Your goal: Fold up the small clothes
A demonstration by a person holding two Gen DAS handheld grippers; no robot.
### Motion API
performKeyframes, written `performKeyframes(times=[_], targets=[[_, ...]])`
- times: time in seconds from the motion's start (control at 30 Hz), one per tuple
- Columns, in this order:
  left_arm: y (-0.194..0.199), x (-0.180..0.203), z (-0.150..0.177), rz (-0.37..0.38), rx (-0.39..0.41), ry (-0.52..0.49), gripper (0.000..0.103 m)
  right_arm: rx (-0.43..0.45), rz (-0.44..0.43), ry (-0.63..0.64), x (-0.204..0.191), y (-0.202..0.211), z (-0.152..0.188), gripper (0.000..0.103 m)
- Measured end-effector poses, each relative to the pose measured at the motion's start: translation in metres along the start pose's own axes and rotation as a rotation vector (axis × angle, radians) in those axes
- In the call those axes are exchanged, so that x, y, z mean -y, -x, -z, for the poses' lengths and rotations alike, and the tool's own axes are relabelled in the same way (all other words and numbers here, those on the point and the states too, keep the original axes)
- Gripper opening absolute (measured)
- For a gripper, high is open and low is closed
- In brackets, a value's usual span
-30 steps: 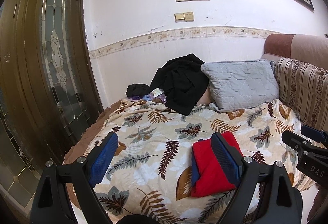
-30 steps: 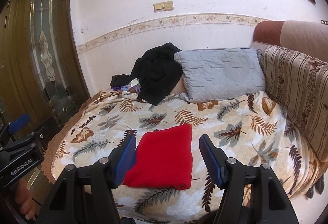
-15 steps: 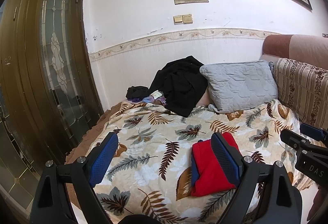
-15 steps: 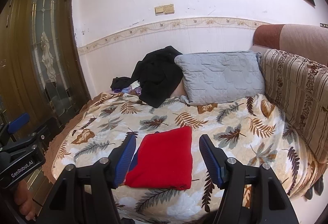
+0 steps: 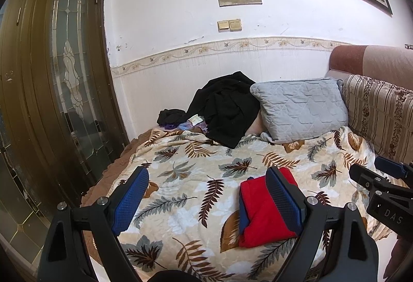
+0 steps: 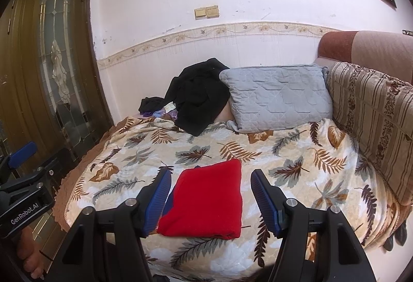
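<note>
red garment (image 6: pixel 206 200) neatly folded flat

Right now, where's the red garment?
The folded red garment lies on the leaf-print blanket near its front edge, centred between the open right gripper's fingers in the right wrist view, well in front of the grey pillow.

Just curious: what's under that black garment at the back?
A pale edge peeks from beneath the black garment, beside the grey pillow. Small purple items lie at its left. The rest is covered.

left gripper (image 5: pixel 206 198): black frame | blue ribbed pads | silver screws | right gripper (image 6: pixel 210 195): same
</note>
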State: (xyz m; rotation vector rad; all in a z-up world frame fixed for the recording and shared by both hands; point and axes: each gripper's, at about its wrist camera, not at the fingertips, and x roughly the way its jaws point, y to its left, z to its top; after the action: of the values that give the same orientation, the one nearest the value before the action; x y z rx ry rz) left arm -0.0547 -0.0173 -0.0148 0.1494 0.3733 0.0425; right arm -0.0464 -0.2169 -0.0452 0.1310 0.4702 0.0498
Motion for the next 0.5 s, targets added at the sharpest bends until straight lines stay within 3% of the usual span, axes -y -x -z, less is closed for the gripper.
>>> performKeyframes(times=[0.5], targets=[[-0.0027, -0.0004, -0.0017, 0.004, -0.006, 0.003, 0.092, -0.016, -0.009, 0.008, -0.0070, -0.0071, -0.0032, 0.068]])
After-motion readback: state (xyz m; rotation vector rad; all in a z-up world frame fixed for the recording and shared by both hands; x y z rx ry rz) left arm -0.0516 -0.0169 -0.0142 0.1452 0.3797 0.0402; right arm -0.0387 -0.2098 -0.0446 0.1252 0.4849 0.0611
